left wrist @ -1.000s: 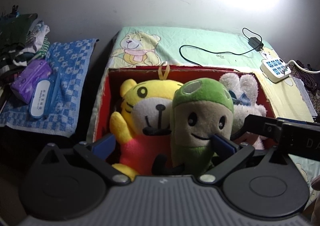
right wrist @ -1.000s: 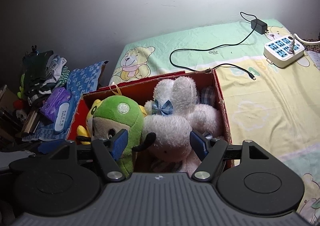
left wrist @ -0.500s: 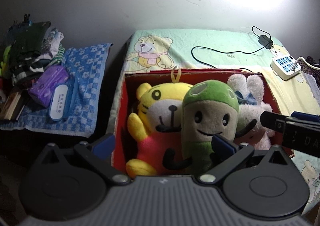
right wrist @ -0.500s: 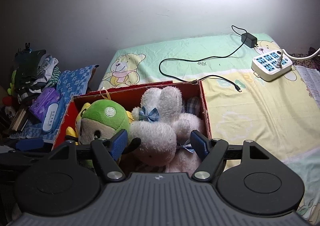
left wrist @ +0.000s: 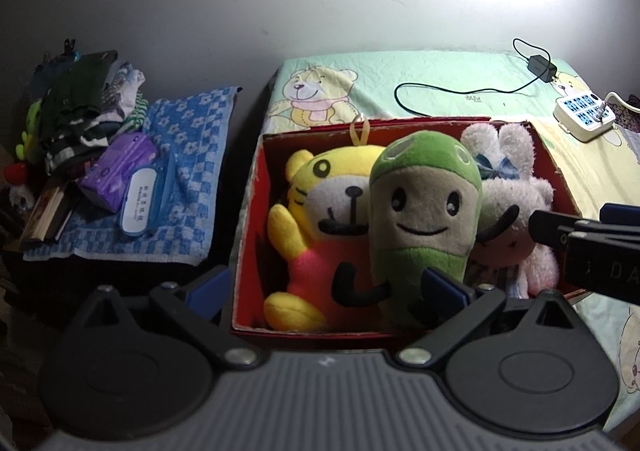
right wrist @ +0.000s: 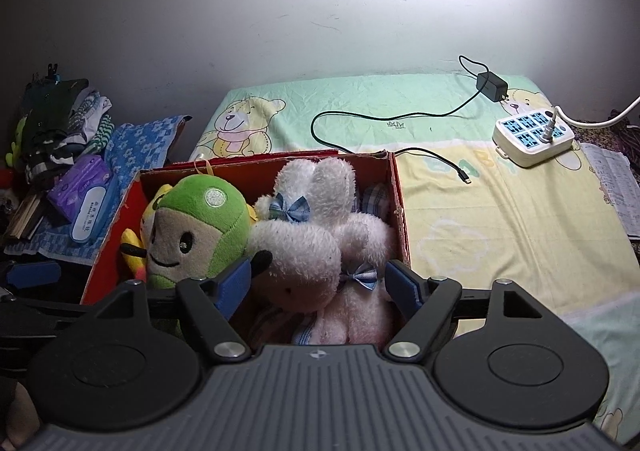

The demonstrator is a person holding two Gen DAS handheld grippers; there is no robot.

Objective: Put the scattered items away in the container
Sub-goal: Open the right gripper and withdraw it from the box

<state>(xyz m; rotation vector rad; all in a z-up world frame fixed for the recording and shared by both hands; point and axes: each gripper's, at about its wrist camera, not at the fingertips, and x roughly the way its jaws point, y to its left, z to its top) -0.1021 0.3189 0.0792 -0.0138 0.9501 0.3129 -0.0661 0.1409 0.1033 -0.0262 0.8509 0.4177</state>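
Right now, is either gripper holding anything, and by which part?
Nothing is held. The right gripper has just been opening; the white rabbit sits between its fingers, unpinched. The left gripper is open over the red box, gripping none of the toys.

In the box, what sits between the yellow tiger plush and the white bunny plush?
The green plush, upright between the yellow tiger plush and white bunny plush in the red box; clearest in the left wrist view.

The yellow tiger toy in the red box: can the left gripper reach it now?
Probably yes. The left gripper is open above the box, and the yellow tiger lies uncovered on its side of the green toy.
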